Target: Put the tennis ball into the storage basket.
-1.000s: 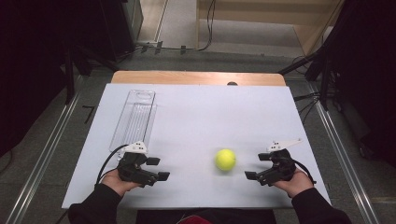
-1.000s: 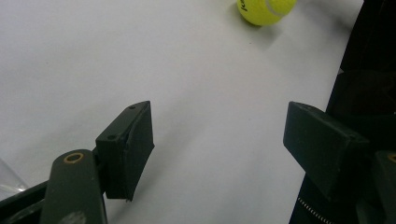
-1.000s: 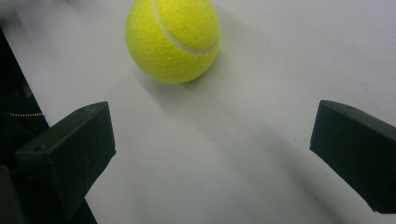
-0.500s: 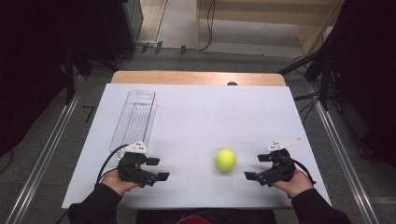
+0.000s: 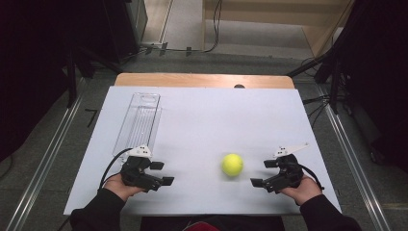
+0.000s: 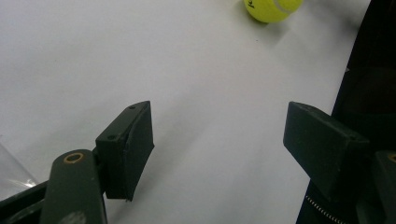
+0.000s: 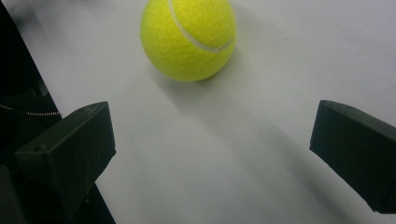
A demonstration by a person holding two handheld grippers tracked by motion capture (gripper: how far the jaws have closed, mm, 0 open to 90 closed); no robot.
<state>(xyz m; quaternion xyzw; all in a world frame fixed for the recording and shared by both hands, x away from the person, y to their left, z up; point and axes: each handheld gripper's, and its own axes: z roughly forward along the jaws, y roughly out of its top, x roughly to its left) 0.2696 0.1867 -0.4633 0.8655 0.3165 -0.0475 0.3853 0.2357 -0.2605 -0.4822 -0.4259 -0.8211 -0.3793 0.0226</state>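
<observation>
Tennis ball (image 5: 232, 164) sits on the white desk (image 5: 216, 120) near its front edge, right of centre, free of both grippers. Right gripper (image 5: 263, 173) rests at the front right corner, jaws spread wide and pointing at the ball; in the right gripper view the ball (image 7: 188, 38) lies just ahead of the jaws, not yet between them. Left gripper (image 5: 160, 173) rests near the front left, jaws also wide, holding nothing; ball (image 6: 273, 9) well apart from it. Clear plastic tray (image 5: 139, 122) lies along the left edge, empty.

Change over the last second: essentially none. Ball and both grippers hold their places. Judgement: the pick has not begun; the right gripper is better placed to take the ball, probably for the tray.
</observation>
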